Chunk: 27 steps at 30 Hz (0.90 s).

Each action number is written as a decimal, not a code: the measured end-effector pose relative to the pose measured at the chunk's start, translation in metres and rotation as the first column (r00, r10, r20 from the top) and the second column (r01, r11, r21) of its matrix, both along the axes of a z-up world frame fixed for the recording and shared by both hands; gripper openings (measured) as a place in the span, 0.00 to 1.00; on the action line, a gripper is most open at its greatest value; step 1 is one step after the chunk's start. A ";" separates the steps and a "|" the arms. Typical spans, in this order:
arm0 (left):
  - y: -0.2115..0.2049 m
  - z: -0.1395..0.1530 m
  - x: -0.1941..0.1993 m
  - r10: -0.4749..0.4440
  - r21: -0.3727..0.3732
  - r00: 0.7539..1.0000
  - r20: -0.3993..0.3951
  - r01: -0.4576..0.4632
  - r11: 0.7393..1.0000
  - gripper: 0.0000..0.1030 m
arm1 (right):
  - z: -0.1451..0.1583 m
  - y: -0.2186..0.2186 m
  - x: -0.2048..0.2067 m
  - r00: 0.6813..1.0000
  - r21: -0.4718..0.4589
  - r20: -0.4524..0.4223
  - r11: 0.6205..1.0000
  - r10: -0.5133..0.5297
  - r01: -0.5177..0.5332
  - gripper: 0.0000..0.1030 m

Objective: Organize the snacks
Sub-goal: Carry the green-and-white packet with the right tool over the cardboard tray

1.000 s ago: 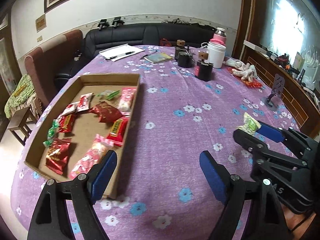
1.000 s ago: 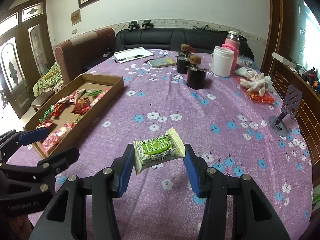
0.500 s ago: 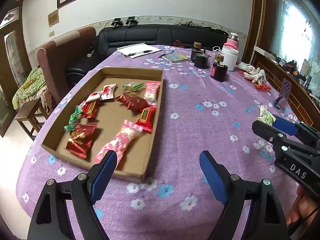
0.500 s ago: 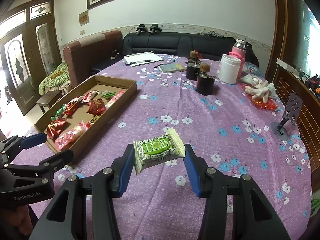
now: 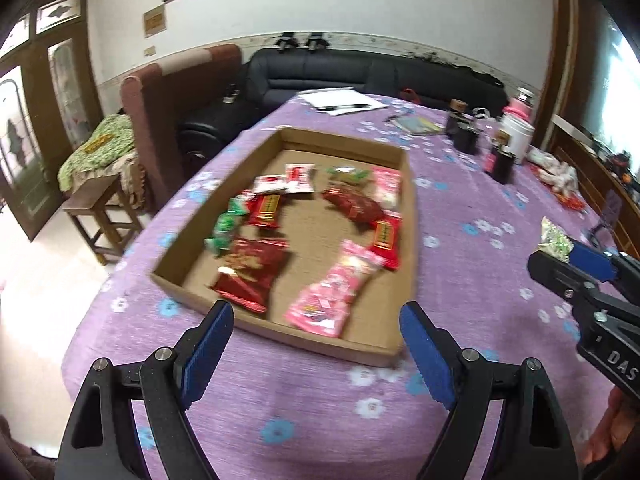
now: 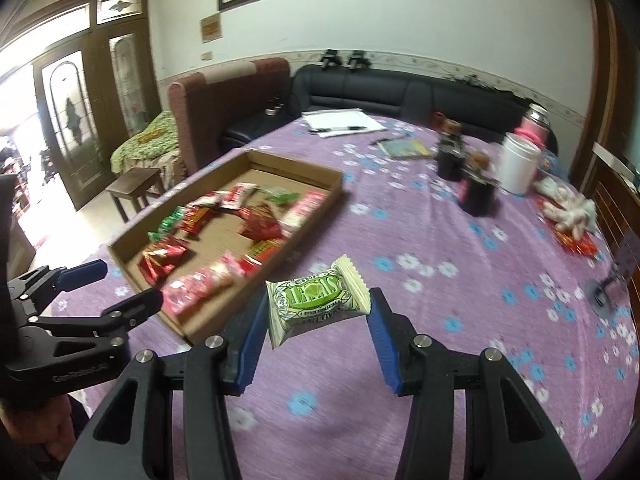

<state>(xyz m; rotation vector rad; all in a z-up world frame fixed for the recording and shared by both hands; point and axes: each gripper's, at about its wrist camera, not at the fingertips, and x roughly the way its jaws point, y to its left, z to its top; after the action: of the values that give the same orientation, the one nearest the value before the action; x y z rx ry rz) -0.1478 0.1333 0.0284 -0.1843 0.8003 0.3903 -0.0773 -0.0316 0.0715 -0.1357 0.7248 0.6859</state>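
Note:
A shallow cardboard tray point(image 5: 409, 184) on the purple flowered tablecloth holds several snack packets in red, pink and green, such as a pink packet point(image 5: 336, 288). The tray also shows in the right wrist view point(image 6: 336, 184). My right gripper point(image 6: 316, 312) is shut on a green-and-white snack packet point(image 6: 316, 304) and holds it above the cloth, just right of the tray's near corner. That packet also shows in the left wrist view point(image 5: 554, 238). My left gripper point(image 5: 316, 336) is open and empty over the tray's near edge.
At the table's far side stand two black containers point(image 6: 476, 196), a white jar point(image 6: 518, 164), a pink flask point(image 6: 534, 126), papers with a pen point(image 6: 340, 122) and a booklet point(image 6: 404, 148). White gloves point(image 6: 568, 208) and a phone stand point(image 6: 608, 288) lie right. A wooden stool point(image 5: 104, 216) stands left.
Both grippers have moved left toward the tray. The left gripper now hovers over the tray's near edge. The right gripper still holds the green packet.

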 end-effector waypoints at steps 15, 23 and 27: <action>0.062 -0.013 0.002 0.109 -0.026 0.993 -0.042 -0.110 0.994 0.86 | 0.004 0.094 0.019 0.989 0.005 -0.001 0.989 0.147 -0.147 0.47; 0.081 -0.016 0.011 0.136 -0.025 0.989 -0.060 -0.137 0.990 0.86 | -0.002 0.118 0.038 0.987 0.008 -0.013 0.987 0.159 -0.159 0.47; 0.090 -0.019 0.014 0.149 -0.032 0.986 -0.070 -0.152 0.988 0.86 | -0.009 0.126 0.049 0.987 0.001 -0.030 0.988 0.155 -0.155 0.47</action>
<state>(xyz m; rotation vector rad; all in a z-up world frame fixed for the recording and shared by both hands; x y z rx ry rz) -0.1342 0.2237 0.0092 -0.2688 0.8629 0.5263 -0.0286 0.0946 0.0624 -0.1851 0.7484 0.8373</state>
